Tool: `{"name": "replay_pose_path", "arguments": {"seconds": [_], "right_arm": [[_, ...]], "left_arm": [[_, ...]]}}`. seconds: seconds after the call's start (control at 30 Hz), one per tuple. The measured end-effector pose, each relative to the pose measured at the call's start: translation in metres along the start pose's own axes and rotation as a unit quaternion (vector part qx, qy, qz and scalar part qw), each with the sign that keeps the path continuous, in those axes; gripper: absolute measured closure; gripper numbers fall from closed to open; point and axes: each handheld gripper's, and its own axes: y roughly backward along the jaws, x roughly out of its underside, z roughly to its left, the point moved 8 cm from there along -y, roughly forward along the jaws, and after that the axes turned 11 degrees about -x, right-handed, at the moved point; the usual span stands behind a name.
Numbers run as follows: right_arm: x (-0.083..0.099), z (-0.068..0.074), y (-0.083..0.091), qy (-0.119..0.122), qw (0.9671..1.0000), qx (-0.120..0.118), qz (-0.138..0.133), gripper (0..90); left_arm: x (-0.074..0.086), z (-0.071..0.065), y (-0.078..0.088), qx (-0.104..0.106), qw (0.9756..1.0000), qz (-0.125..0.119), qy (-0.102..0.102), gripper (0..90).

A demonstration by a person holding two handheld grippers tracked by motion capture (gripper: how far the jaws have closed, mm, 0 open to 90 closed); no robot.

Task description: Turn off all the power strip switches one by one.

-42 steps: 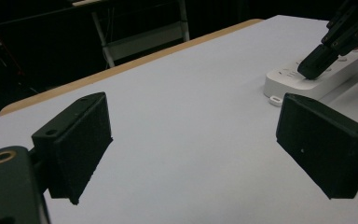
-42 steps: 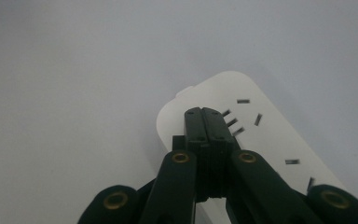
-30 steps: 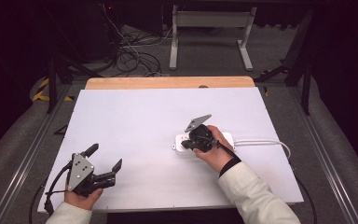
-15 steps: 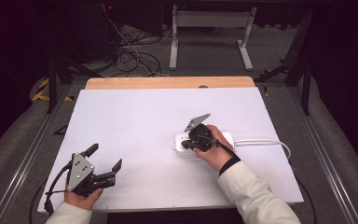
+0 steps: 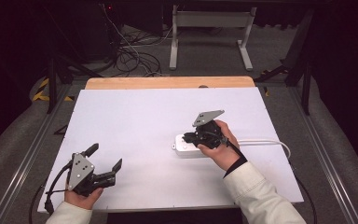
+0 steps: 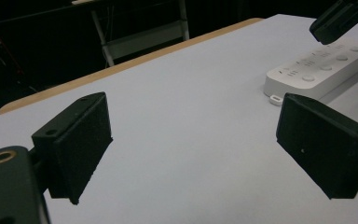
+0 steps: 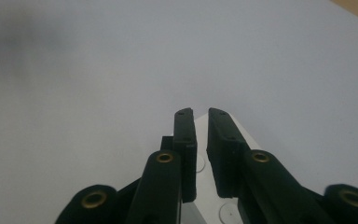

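A white power strip lies on the white table sheet, right of centre, its cord running off to the right. My right gripper hovers over the strip's left part, pointing left and down. In the right gripper view its jaws have just been opening and stand a narrow gap apart, nothing between them, with the strip below. My left gripper rests at the near left, wide open and empty. The left gripper view looks between its jaws toward the strip and the right gripper.
A wooden table edge shows beyond the white sheet. Behind it on the dark floor stand a metal frame and a tangle of cables. Rails run along both sides of the table.
My right gripper has lifted slightly above the power strip. The left gripper has kept still.
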Motion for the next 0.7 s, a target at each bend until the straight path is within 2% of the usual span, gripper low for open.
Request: {"name": "replay_pose_path", "arguments": {"seconds": [0.07,0.13,0.17,0.27,0.5,0.7], "right_arm": [[0.001,0.000,0.002,-0.001,1.0000,0.002,0.000,77.8],[-0.001,-0.001,0.004,0.000,0.9999,0.004,-0.010,69.8],[-0.002,0.000,0.005,-0.002,0.9998,-0.001,-0.018,65.9],[-0.008,0.001,0.015,0.009,0.9987,0.008,-0.050,56.0],[-0.010,0.007,0.045,0.010,0.9953,-0.004,-0.096,47.9],[-0.003,0.013,0.070,0.028,0.9912,0.010,-0.129,41.0]], "left_arm": [[0.000,0.000,0.000,-0.001,1.0000,0.001,0.000,10.8],[0.000,0.000,0.000,0.000,1.0000,0.002,0.000,10.8],[0.000,0.000,0.000,-0.001,1.0000,0.002,-0.001,10.8],[0.001,0.000,0.000,-0.001,1.0000,0.002,-0.002,10.8],[0.000,0.000,0.001,-0.002,1.0000,0.000,-0.003,10.7],[0.000,0.001,0.002,-0.003,1.0000,0.000,-0.001,10.6]]}}
